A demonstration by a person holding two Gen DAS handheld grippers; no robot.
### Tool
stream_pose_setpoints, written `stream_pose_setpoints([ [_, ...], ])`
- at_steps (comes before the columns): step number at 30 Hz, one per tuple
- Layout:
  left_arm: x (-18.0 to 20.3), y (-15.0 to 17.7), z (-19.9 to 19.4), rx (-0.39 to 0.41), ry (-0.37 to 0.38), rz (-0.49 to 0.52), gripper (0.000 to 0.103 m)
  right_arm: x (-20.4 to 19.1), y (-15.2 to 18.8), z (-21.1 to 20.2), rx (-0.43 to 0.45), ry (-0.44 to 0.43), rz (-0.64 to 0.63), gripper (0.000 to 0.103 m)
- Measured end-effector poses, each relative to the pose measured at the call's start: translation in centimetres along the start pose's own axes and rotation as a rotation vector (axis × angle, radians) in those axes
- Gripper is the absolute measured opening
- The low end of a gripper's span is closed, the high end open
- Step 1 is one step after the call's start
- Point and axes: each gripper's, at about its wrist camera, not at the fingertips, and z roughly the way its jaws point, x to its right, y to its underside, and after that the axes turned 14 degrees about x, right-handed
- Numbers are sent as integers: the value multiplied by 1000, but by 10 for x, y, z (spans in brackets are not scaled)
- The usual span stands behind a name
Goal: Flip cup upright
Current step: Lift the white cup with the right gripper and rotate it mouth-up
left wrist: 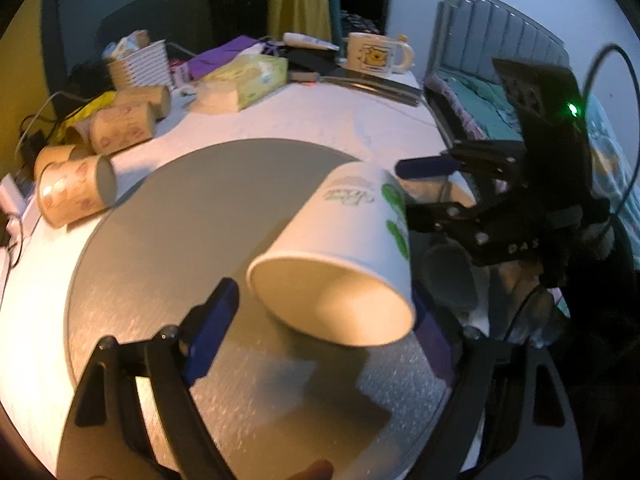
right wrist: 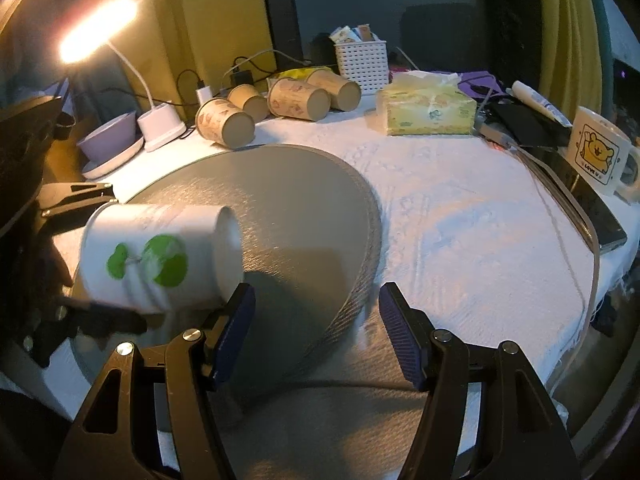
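The white paper cup with green leaf print lies tilted on its side over the round grey mat, mouth toward the spread left gripper bracketing its rim, while the right gripper, open and empty, flanks its base.

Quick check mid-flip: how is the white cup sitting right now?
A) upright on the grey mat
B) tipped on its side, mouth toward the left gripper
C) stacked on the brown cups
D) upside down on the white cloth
B: the white cup lies tilted, its open mouth facing the left gripper, whose open fingers flank the rim.
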Motion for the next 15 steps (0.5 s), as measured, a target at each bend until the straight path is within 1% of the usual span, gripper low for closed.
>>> stream_pose_setpoints([
  [7, -6, 9, -21, 7, -80, -69, 85, -14, -3, -7, 0, -31, -43, 68],
  [10, -12, 14, -33, 32, -121, -137, 85, -14, -5, -12, -1, -37, -69, 68],
  [12, -15, 17, -40, 47, -162, -179, 85, -11, -9, -17, -1, -31, -79, 68],
  [13, -17, 19, -45, 62, -183, -207, 85, -11, -11, -19, 0, -35, -84, 68],
  [15, -20, 22, -55, 100, -200, -263, 85, -14, -17, -26, 6, -41, -121, 68],
])
